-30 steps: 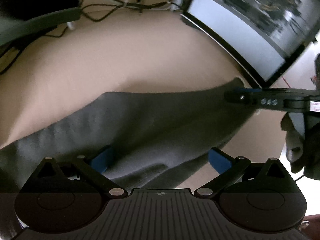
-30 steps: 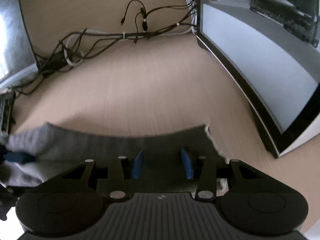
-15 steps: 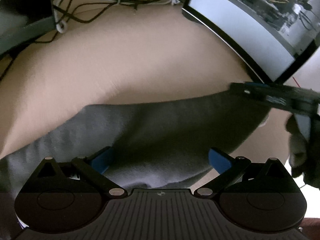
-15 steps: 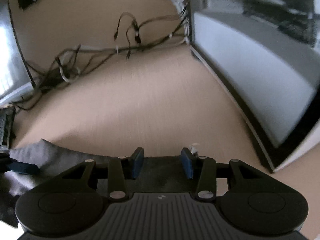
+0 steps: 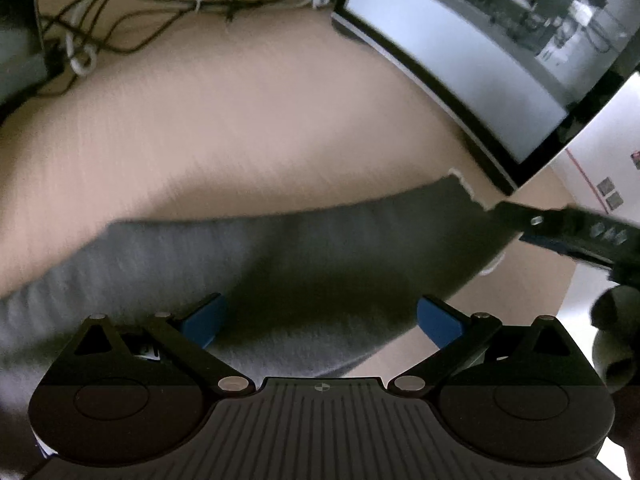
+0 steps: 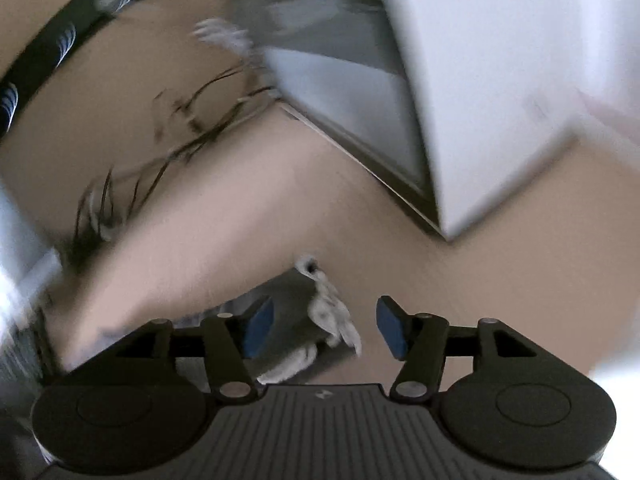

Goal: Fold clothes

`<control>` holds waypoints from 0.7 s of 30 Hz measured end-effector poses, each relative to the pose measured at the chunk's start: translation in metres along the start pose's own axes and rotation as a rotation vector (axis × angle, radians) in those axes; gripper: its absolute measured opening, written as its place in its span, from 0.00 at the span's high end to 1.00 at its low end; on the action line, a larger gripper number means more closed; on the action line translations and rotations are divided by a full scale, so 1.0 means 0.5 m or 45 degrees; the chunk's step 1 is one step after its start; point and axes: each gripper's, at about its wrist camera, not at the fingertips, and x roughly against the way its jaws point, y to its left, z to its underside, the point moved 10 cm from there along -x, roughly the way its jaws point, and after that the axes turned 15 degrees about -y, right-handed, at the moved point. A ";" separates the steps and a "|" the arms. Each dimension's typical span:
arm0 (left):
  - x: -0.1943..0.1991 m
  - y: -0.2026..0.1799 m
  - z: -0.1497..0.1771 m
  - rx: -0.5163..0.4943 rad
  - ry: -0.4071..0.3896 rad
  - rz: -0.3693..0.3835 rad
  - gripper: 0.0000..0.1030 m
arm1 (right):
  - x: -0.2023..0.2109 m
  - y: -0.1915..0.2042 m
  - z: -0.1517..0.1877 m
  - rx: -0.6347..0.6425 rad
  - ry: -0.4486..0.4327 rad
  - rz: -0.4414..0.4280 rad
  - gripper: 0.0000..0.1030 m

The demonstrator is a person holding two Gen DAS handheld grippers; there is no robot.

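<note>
Grey garment (image 5: 304, 264) spread across tan desk (image 5: 240, 128), centre frame. Left gripper (image 5: 320, 320) jaws apart, straddling near edge. Right gripper (image 6: 324, 324) jaws apart over frayed corner (image 6: 328, 308), lower centre. Advised: seat both pads squarely on 2 corners before closing; avoid cables (image 5: 140, 36) upper left.
</note>
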 end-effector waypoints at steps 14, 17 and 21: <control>-0.008 -0.003 0.013 0.019 0.007 -0.027 0.00 | -0.012 0.006 0.025 -0.274 0.052 -0.126 0.44; -0.010 -0.002 0.012 0.022 0.005 -0.030 0.00 | -0.020 0.032 0.019 -0.188 0.044 -0.144 0.67; -0.008 0.002 0.012 0.031 0.000 -0.028 0.00 | -0.021 0.070 -0.002 0.015 0.010 -0.141 0.73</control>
